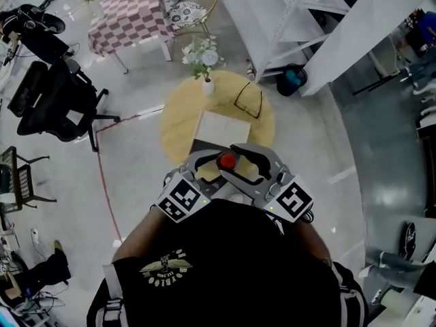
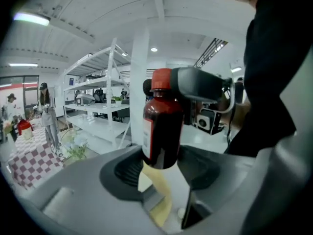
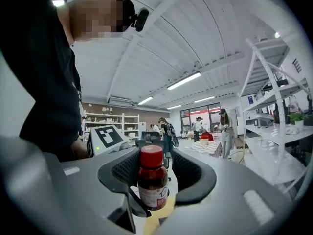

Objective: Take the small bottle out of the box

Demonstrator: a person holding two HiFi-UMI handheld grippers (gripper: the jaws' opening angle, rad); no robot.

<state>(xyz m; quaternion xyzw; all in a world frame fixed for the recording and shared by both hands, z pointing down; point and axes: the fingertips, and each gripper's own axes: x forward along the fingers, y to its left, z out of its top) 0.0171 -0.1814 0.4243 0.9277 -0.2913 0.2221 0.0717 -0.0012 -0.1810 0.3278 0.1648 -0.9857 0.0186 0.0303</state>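
The small dark bottle (image 1: 227,161) with a red cap is held up close to my chest, above the near edge of the round table, clear of the white box (image 1: 221,128). My left gripper (image 1: 206,169) is shut on the lower body of the bottle (image 2: 161,131), whose base sits between the pads. My right gripper (image 1: 240,163) comes in from the other side, its fingers (image 2: 198,84) pressed against the red cap. In the right gripper view the bottle (image 3: 153,182) stands upright between that gripper's (image 3: 152,173) pads.
The round yellow table (image 1: 177,118) carries the box, a pair of glasses (image 1: 249,102) and a small vase of flowers (image 1: 204,63). A black office chair (image 1: 51,94) stands to the left, a checkered table (image 1: 129,16) beyond. White shelving (image 1: 300,19) is at the right.
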